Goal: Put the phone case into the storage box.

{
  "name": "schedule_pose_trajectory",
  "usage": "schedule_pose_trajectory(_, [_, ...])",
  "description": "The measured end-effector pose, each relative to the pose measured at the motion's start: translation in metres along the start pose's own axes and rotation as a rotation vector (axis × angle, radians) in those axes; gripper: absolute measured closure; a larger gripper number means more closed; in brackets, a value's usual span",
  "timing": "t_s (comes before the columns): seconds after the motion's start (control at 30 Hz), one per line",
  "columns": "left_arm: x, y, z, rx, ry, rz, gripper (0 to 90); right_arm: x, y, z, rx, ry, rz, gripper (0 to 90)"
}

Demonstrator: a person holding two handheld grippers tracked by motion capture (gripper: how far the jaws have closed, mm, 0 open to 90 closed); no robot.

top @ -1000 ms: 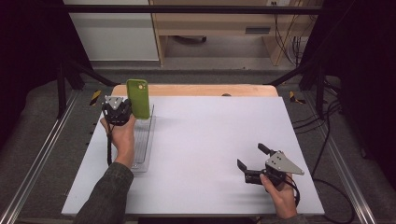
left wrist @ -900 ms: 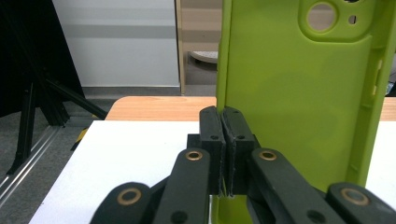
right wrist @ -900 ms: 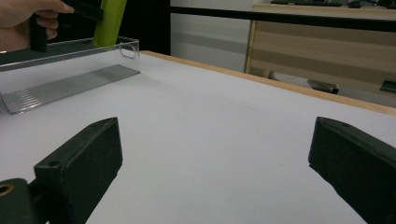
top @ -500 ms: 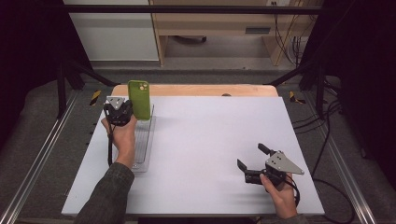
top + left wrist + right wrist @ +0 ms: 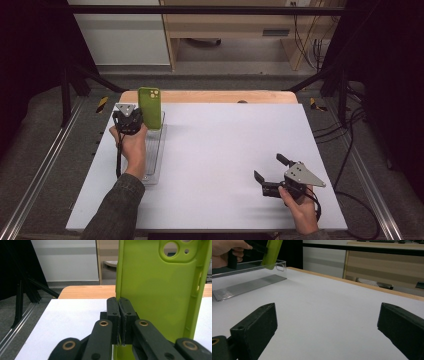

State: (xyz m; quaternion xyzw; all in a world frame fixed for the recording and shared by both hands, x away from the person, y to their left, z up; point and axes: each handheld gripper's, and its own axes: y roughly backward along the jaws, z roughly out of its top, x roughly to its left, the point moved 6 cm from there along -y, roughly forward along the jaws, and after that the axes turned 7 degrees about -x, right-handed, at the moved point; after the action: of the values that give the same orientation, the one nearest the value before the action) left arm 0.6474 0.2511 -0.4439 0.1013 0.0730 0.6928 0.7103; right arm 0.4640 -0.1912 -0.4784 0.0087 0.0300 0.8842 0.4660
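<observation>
A lime-green phone case [image 5: 149, 107] stands upright at the far end of a clear plastic tray [image 5: 152, 160] on the left of the white table. My left gripper [image 5: 134, 121] is beside the case's left edge. In the left gripper view its jaws [image 5: 120, 315] are pressed together on the side wall of the case [image 5: 155, 290], whose camera cut-out is at the top. My right gripper [image 5: 270, 172] rests near the table's front right, open with nothing between its jaws [image 5: 327, 327]. The right gripper view has the case [image 5: 272, 252] and tray [image 5: 249, 282] far off at the upper left.
The white table top [image 5: 225, 145] has a wooden strip [image 5: 215, 96] along its far edge. Metal rails [image 5: 40, 175] run beside the table on the left, and cables [image 5: 350, 150] lie on the floor at the right. A wooden cabinet [image 5: 235, 25] stands behind.
</observation>
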Motion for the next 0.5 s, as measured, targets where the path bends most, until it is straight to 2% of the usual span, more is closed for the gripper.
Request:
schedule_pose_trajectory(0.23, [-0.0015,-0.0015,0.0009,0.007,0.002,0.0,87.4,0.0003,0.0002,0.0002,0.0,-0.004,0.001,2.9])
schedule_pose_trajectory(0.5, [0.0011,-0.0041,0.0045,0.0,0.025,0.01,87.4,-0.0003,0.0004,0.0002,0.0,-0.007,-0.001,2.9])
